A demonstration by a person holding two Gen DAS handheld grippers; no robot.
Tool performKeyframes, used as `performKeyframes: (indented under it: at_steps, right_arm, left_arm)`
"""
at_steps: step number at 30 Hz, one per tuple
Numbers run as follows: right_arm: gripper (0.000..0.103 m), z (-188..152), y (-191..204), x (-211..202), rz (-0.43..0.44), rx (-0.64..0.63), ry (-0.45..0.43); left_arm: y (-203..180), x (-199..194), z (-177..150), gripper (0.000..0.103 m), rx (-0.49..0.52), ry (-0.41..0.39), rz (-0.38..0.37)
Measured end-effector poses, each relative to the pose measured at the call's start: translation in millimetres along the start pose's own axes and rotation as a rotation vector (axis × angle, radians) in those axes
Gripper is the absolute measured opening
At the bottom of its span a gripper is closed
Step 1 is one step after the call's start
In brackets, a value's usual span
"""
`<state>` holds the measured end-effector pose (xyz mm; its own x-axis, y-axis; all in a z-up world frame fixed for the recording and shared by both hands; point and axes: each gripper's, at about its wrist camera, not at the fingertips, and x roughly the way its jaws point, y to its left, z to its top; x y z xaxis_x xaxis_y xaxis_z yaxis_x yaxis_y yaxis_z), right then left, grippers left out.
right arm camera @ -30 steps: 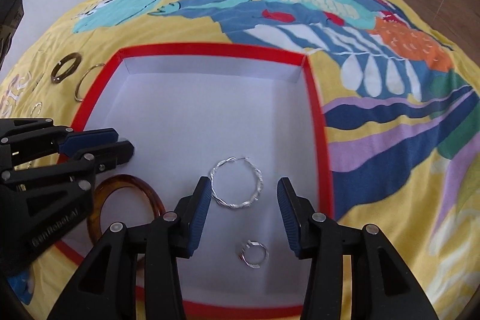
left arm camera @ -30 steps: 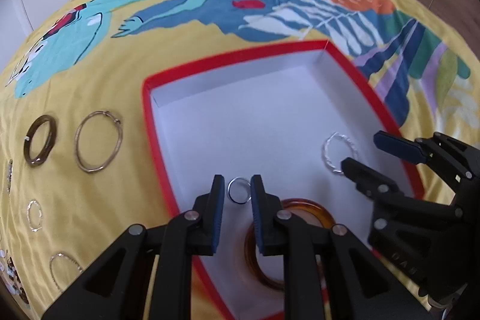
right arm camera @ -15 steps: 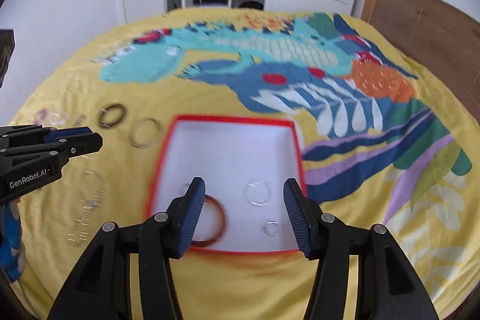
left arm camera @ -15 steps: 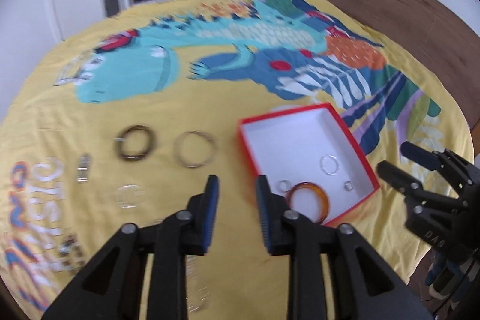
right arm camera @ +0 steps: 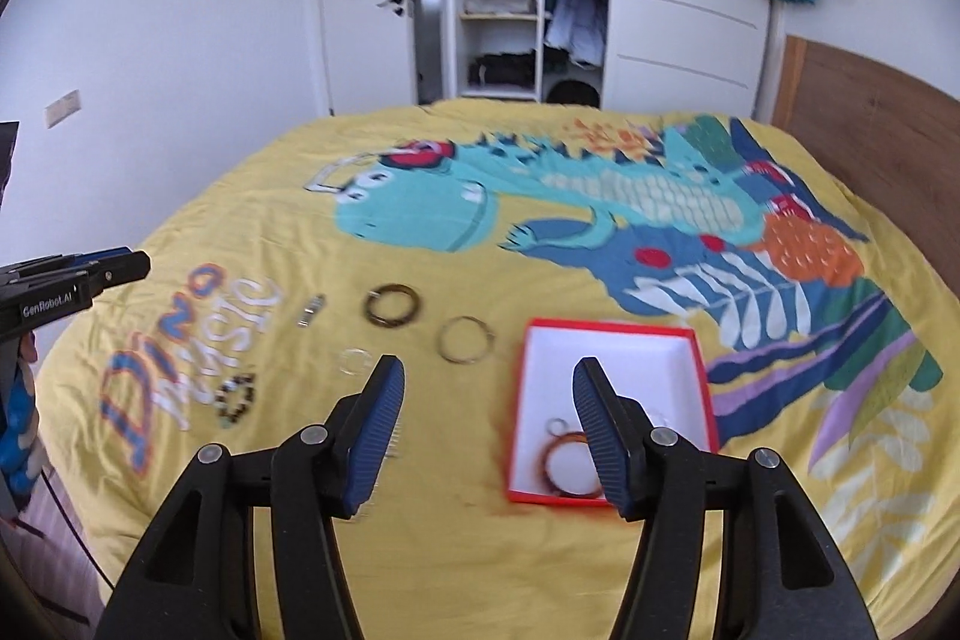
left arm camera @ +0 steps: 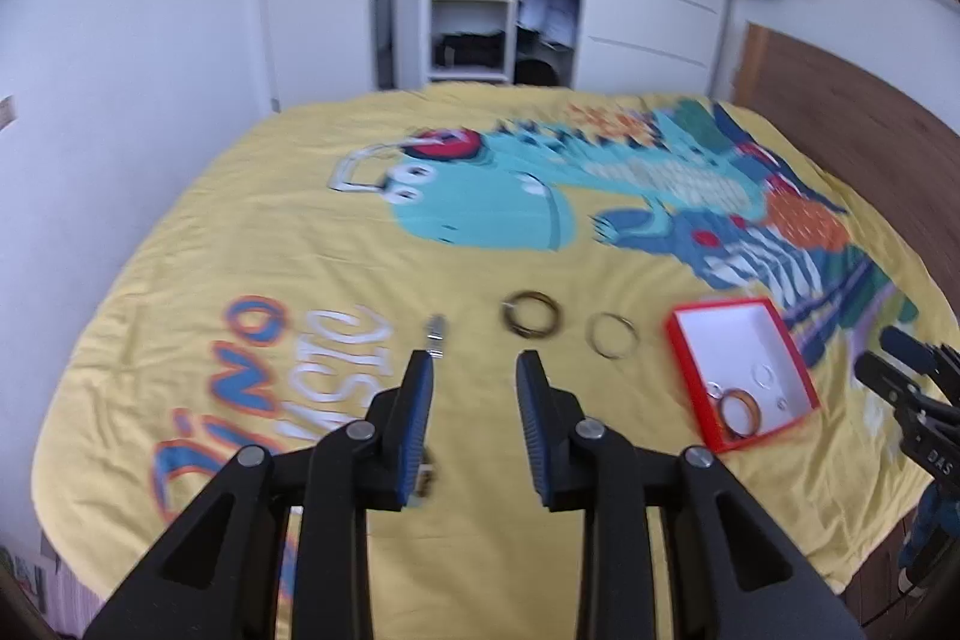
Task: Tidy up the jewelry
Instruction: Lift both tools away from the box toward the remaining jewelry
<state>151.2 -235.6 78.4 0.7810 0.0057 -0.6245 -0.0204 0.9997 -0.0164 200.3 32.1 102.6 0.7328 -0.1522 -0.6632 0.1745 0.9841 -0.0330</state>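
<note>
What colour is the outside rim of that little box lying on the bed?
Red, with a white inside. The box shows best in the right wrist view.

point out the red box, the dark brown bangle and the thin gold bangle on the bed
red box (right arm camera: pixel 606 322): right wrist view, far red rim.
dark brown bangle (right arm camera: pixel 372 310): right wrist view, left side of ring.
thin gold bangle (right arm camera: pixel 443 340): right wrist view, left edge of hoop.

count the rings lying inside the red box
4: an amber bangle at the near edge, a small ring beside it, a thin hoop mid-box, a tiny ring by the right wall.
</note>
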Motion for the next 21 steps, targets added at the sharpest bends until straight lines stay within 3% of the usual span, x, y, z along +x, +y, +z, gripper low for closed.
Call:
performKeyframes:
  at_steps: [8,11,15,21]
  right_arm:
    - [0.065,12.0,47.7,-34.4,0.04,-0.055,-0.066]
    - [0.068,13.1,60.7,-38.8,0.048,-0.075,-0.077]
    - [0.069,7.3,71.3,-30.1,0.054,-0.088,-0.054]
    - [0.069,-14.9,73.0,15.2,0.065,-0.069,0.047]
  left_arm:
    - [54.2,-49.3,-7.8,0.028,-0.088,-0.083,0.039]
    - [63.5,-50.1,-16.9,0.036,-0.103,-0.072,0.042]
    - [77.4,-35.6,-30.3,0.037,-0.134,-0.043,0.037]
    - [100.2,8.1,-57.3,0.037,-0.185,0.04,0.041]
